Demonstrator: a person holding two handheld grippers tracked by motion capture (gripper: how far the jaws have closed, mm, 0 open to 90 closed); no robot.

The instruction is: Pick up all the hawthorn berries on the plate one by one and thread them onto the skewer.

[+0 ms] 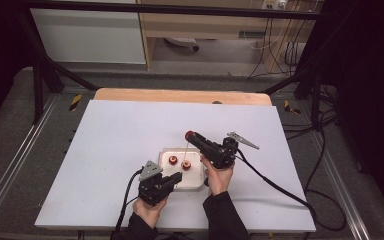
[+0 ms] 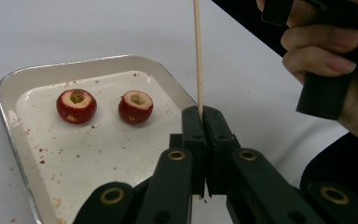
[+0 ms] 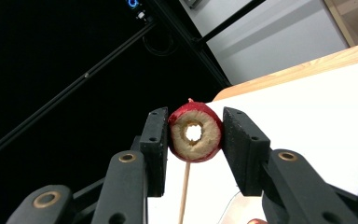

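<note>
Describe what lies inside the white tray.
Inside the tray lie two cored red fruits among scattered crumbs. The left gripper covers the tray's near right corner.

A thin wooden skewer (image 2: 197, 56) stands upright over the tray's near edge, a cored red fruit ring (image 3: 195, 132) sitting at its top.

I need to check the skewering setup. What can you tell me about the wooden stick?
The wooden stick is thin, pale and straight. It stands upright, its lower end clamped in the shut left gripper beside the tray. Its top meets the cored red fruit gripped by the right gripper.
</note>
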